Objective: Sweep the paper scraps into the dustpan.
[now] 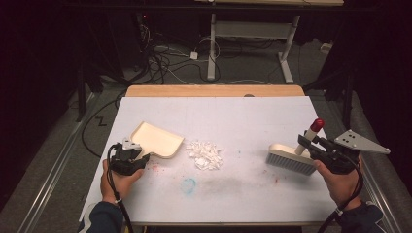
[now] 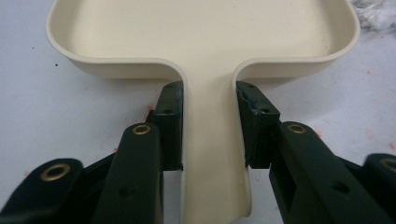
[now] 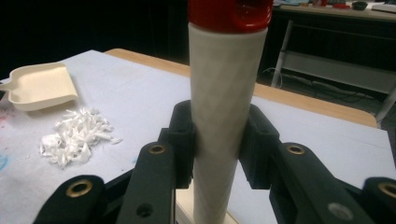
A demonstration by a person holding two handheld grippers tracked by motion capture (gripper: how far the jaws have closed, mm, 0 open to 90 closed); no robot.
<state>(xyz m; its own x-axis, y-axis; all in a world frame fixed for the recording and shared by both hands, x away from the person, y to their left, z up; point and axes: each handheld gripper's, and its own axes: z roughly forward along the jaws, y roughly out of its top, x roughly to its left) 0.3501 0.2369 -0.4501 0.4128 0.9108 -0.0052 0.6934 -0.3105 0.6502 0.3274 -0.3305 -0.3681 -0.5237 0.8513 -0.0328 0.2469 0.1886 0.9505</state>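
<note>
So we've got the left gripper [image 2: 210, 135] clamped on the dustpan [image 1: 158, 139] handle, right gripper [image 3: 217, 144] squeezing the brush [image 1: 291, 158] handle, paper scraps [image 1: 206, 155] piled between them on the table [image 1: 252, 116]

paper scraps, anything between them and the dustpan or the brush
Nothing visible. The paper scraps lie in a pile on bare table, the dustpan just to their left with its open edge facing them, and the brush off to their right.

Black claws [image 1: 142, 156], brass rivets, dark sleeves [image 1: 104, 217]
</note>
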